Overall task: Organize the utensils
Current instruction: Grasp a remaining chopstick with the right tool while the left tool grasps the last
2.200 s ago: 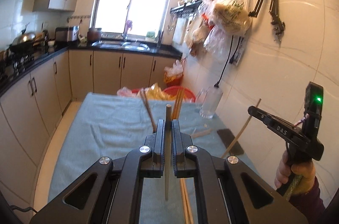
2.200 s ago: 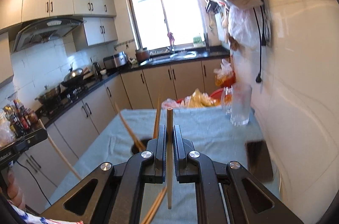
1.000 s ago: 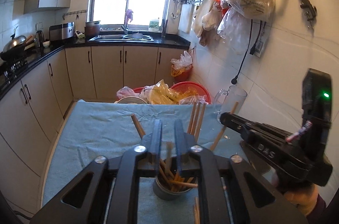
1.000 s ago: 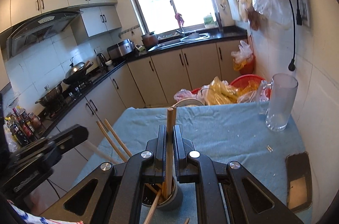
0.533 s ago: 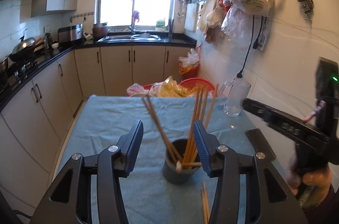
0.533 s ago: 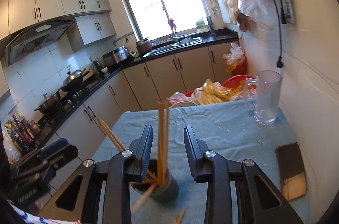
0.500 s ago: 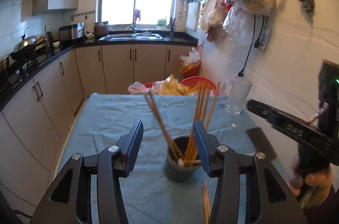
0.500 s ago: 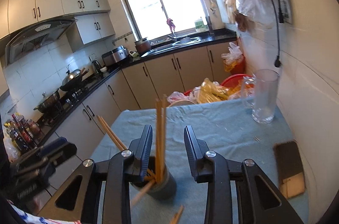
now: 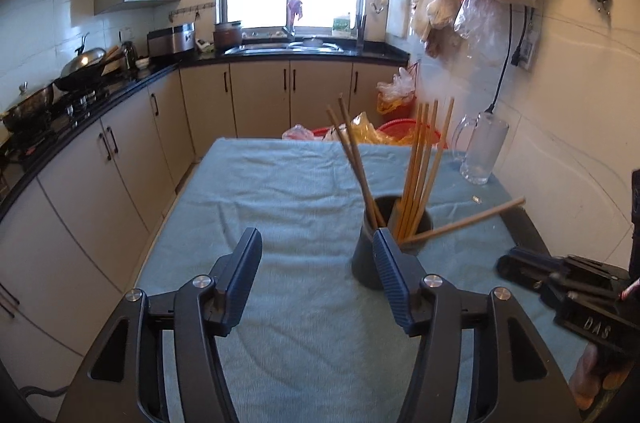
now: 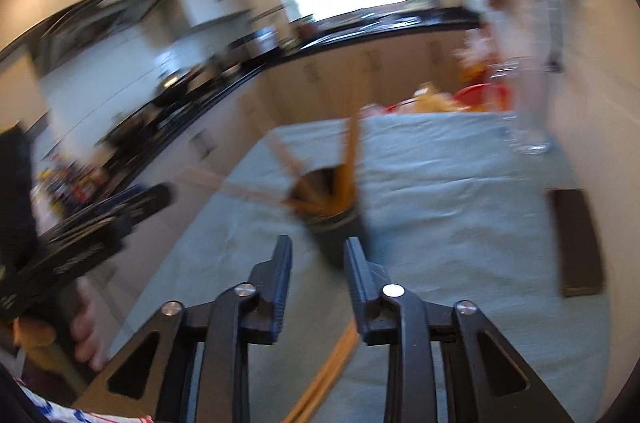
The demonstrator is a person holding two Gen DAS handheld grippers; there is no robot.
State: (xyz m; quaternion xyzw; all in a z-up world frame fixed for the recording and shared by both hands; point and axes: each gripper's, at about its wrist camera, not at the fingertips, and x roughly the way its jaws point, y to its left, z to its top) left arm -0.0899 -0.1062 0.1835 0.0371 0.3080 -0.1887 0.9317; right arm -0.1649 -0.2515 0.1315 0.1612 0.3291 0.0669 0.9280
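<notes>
A dark cup (image 9: 370,259) stands on the blue-grey cloth (image 9: 288,191) with several wooden chopsticks (image 9: 420,159) upright in it; one chopstick (image 9: 464,221) leans out low to the right. My left gripper (image 9: 316,263) hangs just near-left of the cup, its jaws opening, nothing between them. The right gripper (image 9: 560,287) shows at the right edge. In the blurred right wrist view the right gripper (image 10: 318,257) sits just short of the cup (image 10: 336,223), jaws closing on nothing. A pair of loose chopsticks (image 10: 324,375) lies on the cloth beneath it.
A glass mug (image 9: 480,151) stands at the far right by the tiled wall. A dark flat board (image 10: 576,243) lies along the table's right edge. Bags and a red basin (image 9: 400,127) sit beyond the far edge. Cabinets run along the left.
Both grippers let their chopsticks go into the cup, opened, and drew back and down. The cup now sits right of my left jaws. The right view has blurred.
</notes>
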